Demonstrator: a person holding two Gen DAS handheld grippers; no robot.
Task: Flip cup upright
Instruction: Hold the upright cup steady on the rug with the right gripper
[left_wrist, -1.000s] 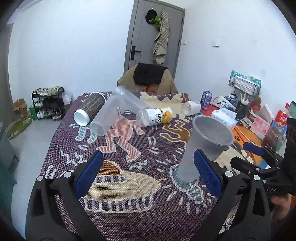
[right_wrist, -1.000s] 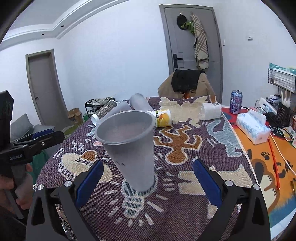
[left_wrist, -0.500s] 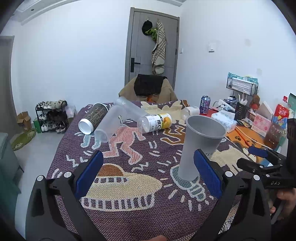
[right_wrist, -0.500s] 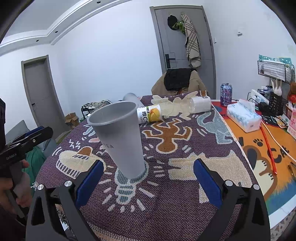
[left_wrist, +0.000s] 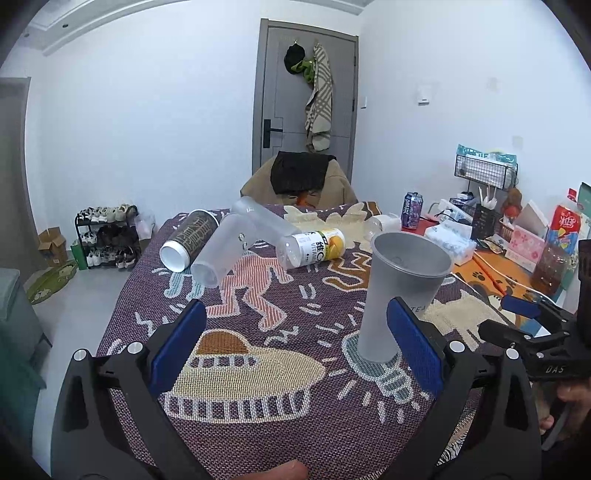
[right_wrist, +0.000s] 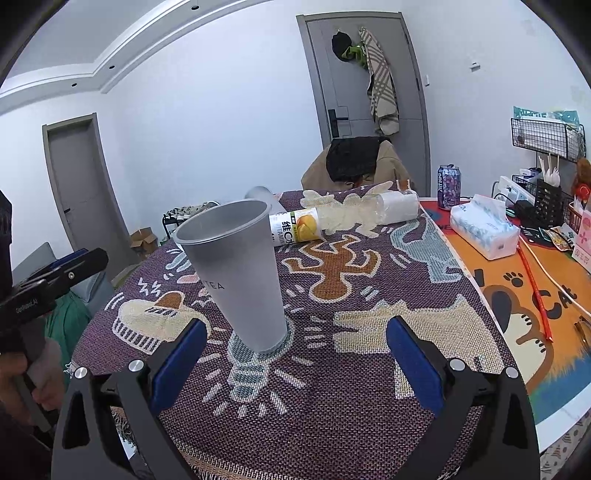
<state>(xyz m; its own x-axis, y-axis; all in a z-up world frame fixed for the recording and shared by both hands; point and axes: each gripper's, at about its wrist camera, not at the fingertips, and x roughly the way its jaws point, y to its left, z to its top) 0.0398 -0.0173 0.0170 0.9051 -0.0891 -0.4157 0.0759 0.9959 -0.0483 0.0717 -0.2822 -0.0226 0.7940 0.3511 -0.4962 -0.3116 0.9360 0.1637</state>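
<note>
grey TEA cup (right_wrist: 240, 273) sits upright on the tabletop's patterned cloth (right_wrist: 332, 398); left gripper (left_wrist: 295, 343) and right gripper (right_wrist: 295, 354) both gape wide, flanking it, holding nothing

The left tongs (left_wrist: 295, 347) hang level with their blue-padded fingers (left_wrist: 179, 345) spread wide, gripping nothing. The right tongs (right_wrist: 295, 363) are likewise spread wide and bare, pads (right_wrist: 415, 367) well apart. Each shows in the other's view, held from below by a hand (right_wrist: 35, 373).
</note>
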